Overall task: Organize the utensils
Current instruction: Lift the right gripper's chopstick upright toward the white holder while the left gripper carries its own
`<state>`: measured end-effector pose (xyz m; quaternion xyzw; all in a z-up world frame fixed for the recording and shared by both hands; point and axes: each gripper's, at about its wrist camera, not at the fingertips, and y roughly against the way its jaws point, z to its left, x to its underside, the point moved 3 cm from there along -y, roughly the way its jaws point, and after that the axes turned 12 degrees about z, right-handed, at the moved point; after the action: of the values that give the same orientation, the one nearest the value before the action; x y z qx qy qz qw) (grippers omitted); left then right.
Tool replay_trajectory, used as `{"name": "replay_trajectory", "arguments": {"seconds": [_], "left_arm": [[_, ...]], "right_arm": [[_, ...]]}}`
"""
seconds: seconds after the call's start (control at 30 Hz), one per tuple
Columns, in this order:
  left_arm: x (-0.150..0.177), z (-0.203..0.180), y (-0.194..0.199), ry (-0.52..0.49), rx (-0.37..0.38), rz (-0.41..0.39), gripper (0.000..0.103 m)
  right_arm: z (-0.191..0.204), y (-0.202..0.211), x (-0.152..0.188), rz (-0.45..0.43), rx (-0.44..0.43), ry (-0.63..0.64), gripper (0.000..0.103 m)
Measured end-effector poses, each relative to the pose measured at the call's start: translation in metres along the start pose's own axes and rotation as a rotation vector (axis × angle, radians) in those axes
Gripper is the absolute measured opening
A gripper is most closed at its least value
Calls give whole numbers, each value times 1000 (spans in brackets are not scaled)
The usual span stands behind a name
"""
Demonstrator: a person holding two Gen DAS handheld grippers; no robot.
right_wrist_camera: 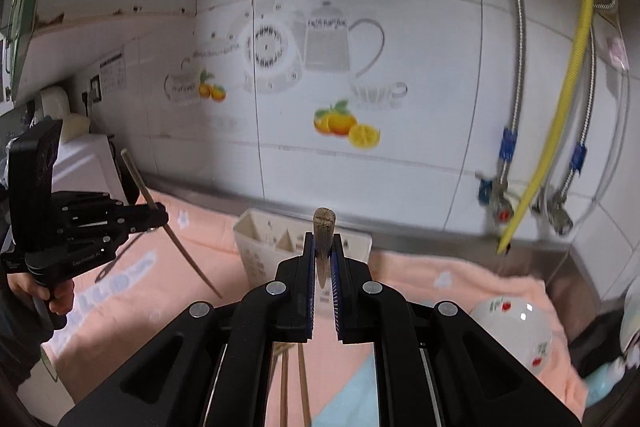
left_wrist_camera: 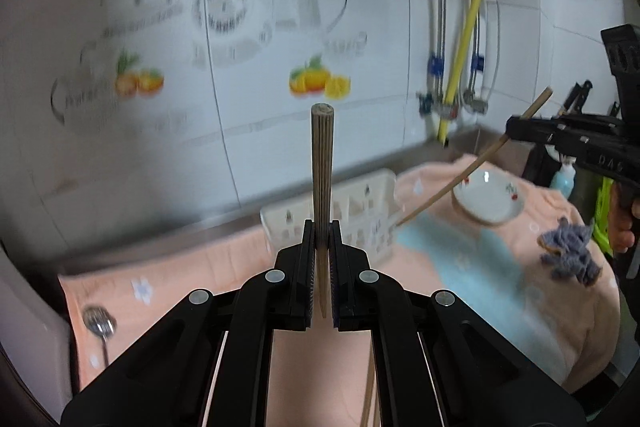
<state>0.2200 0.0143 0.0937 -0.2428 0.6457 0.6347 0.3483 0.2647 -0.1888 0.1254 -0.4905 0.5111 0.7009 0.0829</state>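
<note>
Your left hand-held gripper (left_wrist_camera: 322, 267) is clamped on one chopstick (left_wrist_camera: 322, 163), which stands up from the jaws with its thick end on top. Your right hand-held gripper (right_wrist_camera: 323, 267) is clamped on a second chopstick (right_wrist_camera: 324, 227) in the same way. Both sticks hang above the bench, clear of the cloth.

Progress: neither stick is stowed yet. The white holder (right_wrist_camera: 256, 243) stands on the peach towel (right_wrist_camera: 460, 275) near the back wall, just ahead of both grippers. Judge the step in hand as the carry toward that holder. Whether it holds anything already cannot be told.

Remaining work: more chopsticks (right_wrist_camera: 294, 383) lie on the towel below the right gripper, and a metal spoon (left_wrist_camera: 99, 323) lies at the towel's left edge.

Surroundings: a small dish (left_wrist_camera: 490, 197) and a grey rag (left_wrist_camera: 568, 253) lie to the right of the holder. A yellow hose (right_wrist_camera: 568, 99) and braided pipes hang on the wall, well apart from the path. Nothing blocks the holder's mouth.
</note>
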Motion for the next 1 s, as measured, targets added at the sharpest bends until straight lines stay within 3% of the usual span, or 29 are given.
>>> {"name": "replay_trajectory", "arguments": {"seconds": [0.17, 0.33, 0.73, 1.0], "left_arm": [[-42, -2, 17, -21, -19, -84, 5], [-67, 1, 8, -20, -57, -117, 5], [-52, 30, -70, 87, -39, 31, 5], [-41, 33, -82, 98, -29, 72, 6]], "right_arm": [[-4, -1, -25, -16, 25, 15, 7], [-10, -20, -35, 8, 39, 10, 7], [-23, -83, -20, 125, 35, -20, 7], [-24, -107, -13, 169, 30, -30, 7]]}}
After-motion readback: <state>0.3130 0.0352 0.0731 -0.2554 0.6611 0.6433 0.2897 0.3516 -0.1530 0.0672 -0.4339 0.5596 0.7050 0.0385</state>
